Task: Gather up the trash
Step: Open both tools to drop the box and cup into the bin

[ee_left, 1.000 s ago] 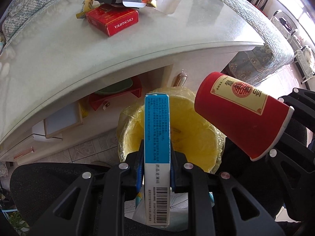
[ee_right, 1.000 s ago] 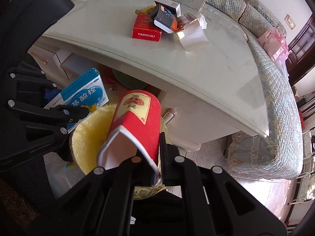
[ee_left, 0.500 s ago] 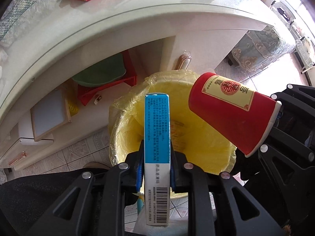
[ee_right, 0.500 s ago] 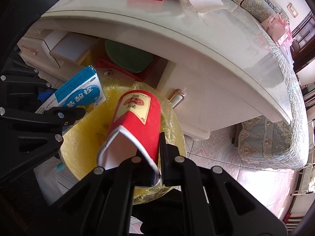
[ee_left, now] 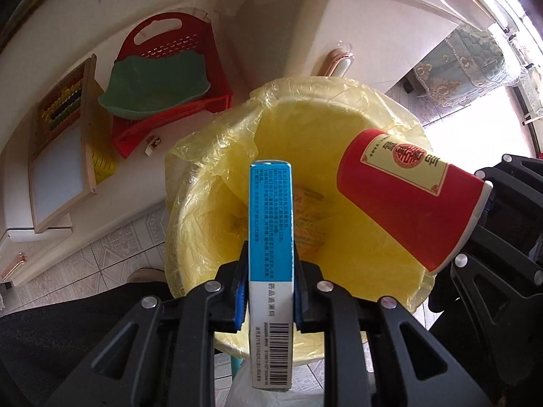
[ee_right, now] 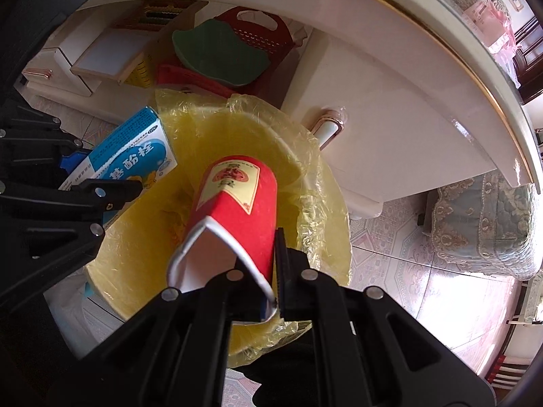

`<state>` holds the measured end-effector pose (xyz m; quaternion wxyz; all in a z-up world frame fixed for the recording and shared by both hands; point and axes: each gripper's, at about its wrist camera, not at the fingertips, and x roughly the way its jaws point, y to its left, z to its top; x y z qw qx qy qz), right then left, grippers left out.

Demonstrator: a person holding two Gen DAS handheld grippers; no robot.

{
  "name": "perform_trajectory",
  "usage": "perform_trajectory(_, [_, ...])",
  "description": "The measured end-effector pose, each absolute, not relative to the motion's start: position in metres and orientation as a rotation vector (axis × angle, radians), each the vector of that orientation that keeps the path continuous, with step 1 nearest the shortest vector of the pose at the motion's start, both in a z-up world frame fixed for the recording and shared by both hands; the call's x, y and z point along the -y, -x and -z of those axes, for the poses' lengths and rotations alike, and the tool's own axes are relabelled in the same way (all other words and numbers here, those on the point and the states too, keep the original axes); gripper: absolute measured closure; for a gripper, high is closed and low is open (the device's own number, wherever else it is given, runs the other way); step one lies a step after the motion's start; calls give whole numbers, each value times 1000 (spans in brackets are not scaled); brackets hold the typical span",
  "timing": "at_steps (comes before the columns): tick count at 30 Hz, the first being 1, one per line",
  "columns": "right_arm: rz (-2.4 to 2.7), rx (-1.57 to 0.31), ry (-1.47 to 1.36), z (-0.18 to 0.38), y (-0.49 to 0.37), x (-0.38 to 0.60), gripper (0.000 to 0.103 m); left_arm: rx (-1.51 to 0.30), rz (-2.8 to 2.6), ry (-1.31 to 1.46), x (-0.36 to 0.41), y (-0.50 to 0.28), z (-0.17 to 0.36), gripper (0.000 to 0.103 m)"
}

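Observation:
My left gripper [ee_left: 270, 283] is shut on a blue and white medicine box [ee_left: 270, 234], held upright over the mouth of a bin lined with a yellow bag [ee_left: 217, 156]. My right gripper [ee_right: 261, 271] is shut on the rim of a squashed red paper cup [ee_right: 237, 200], tilted mouth-back over the same bin [ee_right: 315, 183]. The cup [ee_left: 407, 193] shows at the right of the left wrist view. The box [ee_right: 132, 159] and the left gripper [ee_right: 112, 190] show at the left of the right wrist view.
The white table edge [ee_right: 475, 95] overhangs the bin. Under the table stand a red basket [ee_left: 163, 64] with a green dish [ee_left: 152, 84], a wooden abacus board [ee_left: 61, 156] and a drawer handle [ee_left: 336, 64]. Tiled floor [ee_right: 424, 264] lies to the right.
Both grippers have come down from table height to just above the bin, still holding the box and the cup. The tabletop and its clutter have left the view.

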<state>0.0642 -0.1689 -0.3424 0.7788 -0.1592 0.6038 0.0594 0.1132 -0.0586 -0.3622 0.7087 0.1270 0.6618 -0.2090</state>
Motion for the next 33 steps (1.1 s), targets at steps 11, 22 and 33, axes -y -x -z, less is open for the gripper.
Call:
perform_trajectory(11, [-113,-1375,340,370,-75,172,98,-1551,482,-229,64,-124,401,83])
perform_trajectory(22, [-112,-1438,329,389,-84,173,98,-1592,482,-252,68,-124,426,82])
perform_trajectory(33, [-112,-1436,358,391,-86,172,76,-1560,397,-306,64,-125,424,35])
